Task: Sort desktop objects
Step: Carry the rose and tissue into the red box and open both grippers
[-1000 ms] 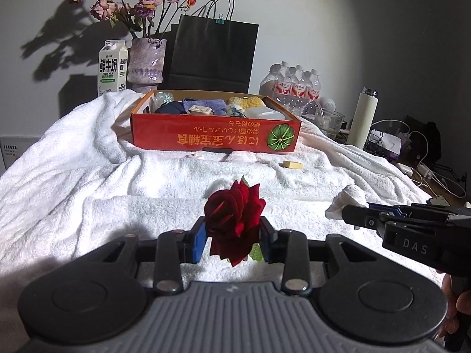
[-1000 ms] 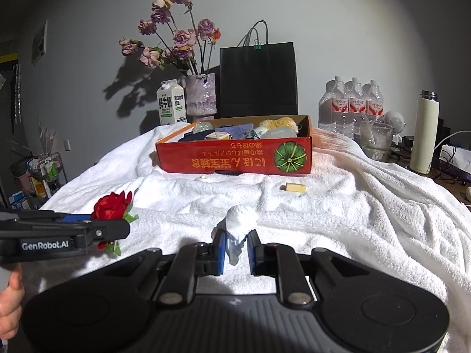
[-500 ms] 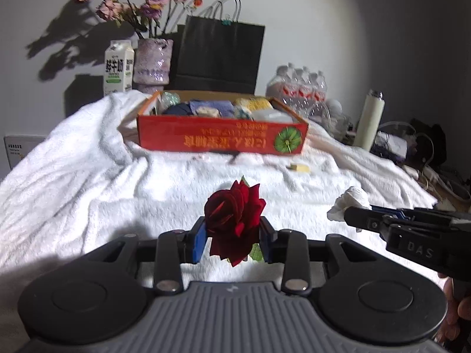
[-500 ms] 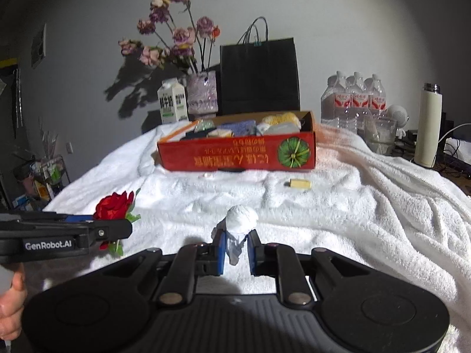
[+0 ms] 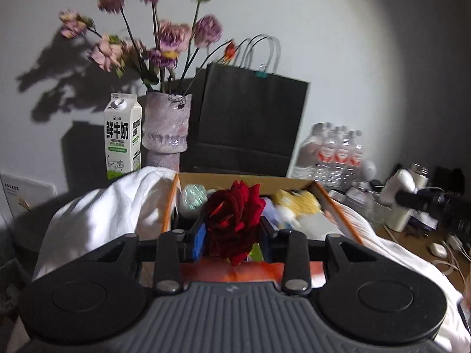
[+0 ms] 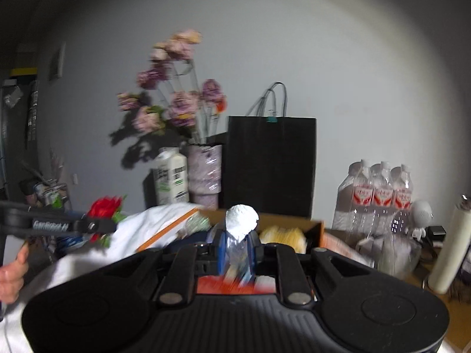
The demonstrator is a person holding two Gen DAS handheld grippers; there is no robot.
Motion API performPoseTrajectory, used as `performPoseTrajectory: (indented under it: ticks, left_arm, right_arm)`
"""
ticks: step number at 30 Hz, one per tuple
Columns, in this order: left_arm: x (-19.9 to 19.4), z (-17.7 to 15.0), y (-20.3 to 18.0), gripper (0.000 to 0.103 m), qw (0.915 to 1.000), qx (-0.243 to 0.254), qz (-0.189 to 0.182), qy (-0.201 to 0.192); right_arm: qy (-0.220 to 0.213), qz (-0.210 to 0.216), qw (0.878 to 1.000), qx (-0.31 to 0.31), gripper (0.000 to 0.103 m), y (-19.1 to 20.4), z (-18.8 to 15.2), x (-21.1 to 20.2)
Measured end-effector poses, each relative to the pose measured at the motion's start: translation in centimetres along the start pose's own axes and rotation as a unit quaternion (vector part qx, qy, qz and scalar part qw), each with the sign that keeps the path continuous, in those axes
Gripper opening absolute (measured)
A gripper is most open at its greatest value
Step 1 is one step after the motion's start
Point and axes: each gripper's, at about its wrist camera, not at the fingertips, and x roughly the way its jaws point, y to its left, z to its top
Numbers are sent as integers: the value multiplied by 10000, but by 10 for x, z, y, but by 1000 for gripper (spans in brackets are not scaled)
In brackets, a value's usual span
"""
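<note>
Left hand-held gripper [image 5: 232, 239] pinches red rose [image 5: 234, 217], bloom up, stem end down.

Straight ahead of my tongs a black paper bag [image 5: 250, 117] stands against the grey wall [image 5: 338, 29]. Left of it is a mottled pink vase [image 5: 165, 129] of faded purple and pink flowers [image 5: 170, 36], with a milk carton [image 5: 122, 135] just beside the vase. Off to my right stands a pack of water bottles [image 6: 379, 194], then a pale flask [image 6: 449, 247] farther right.

Black gripper [image 5: 232, 239], blue-padded fingers [image 5: 200, 239]
</note>
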Motion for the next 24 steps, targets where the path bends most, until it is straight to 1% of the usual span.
performPoseTrajectory:
  ticks: [3, 5, 7, 9, 11, 13, 15, 16, 17, 18, 19, 20, 21, 22, 23, 24]
  left_arm:
    - [53, 26, 11, 36, 9994, -89, 72, 331]
    - [88, 39, 15, 36, 9979, -293, 102, 574]
    - [123, 49, 14, 36, 9959, -369, -45, 823]
    - [156, 55, 8, 36, 9940, -429, -66, 999]
    - [184, 57, -1, 36, 9930, -338, -179, 1115]
    - [209, 56, -8, 36, 9932, -198, -70, 1148]
    - [232, 53, -8, 37, 9912, -269, -42, 1296]
    - [241, 51, -6, 40, 9901, -285, -48, 1374]
    - [248, 50, -5, 51, 9893, -264, -14, 1432]
    - [251, 49, -3, 54, 9895, -261, 81, 1422]
    - [251, 48, -1, 62, 9902, -290, 174, 1353]
    - [249, 49, 2, 73, 9908, -330, 191, 1295]
    - [246, 49, 6, 78, 9913, -396, 187, 1243]
    - [241, 50, 9, 82, 9918, -441, 175, 1190]
    - [236, 51, 11, 83, 9921, -423, 152, 1173]
    - [231, 54, 12, 84, 9921, -384, 169, 1184]
  right_arm:
    - [408, -51, 9990, 194, 14, -24, 34, 61]
    - [724, -23, 9965, 413, 14, -37, 45, 101]
    - [1046, -20, 9929, 562, 14, -47, 50, 140]
    - [1389, 17, 9877, 713, 14, -53, 46, 178]
    - [1700, 110, 9820, 818, 14, -54, 38, 210]
    - [1910, 76, 9786, 764, 14, -50, 30, 240]
    - [2097, 76, 9752, 701, 14, -45, 20, 264]
    - [2184, 85, 9734, 683, 18, -43, 16, 274]
    - [2256, 40, 9721, 645, 19, -41, 13, 283]
    - [2237, -8, 9727, 622, 22, -40, 11, 290]
    - [2190, -58, 9738, 615, 26, -40, 9, 292]
    - [2157, -72, 9743, 650, 31, -41, 10, 293]
    - [2105, -124, 9748, 730, 36, -43, 11, 291]
    - [2048, -151, 9756, 772, 47, -45, 13, 287]
    - [2010, -152, 9765, 763, 59, -47, 16, 283]
    - [1968, -192, 9775, 736, 64, -49, 18, 277]
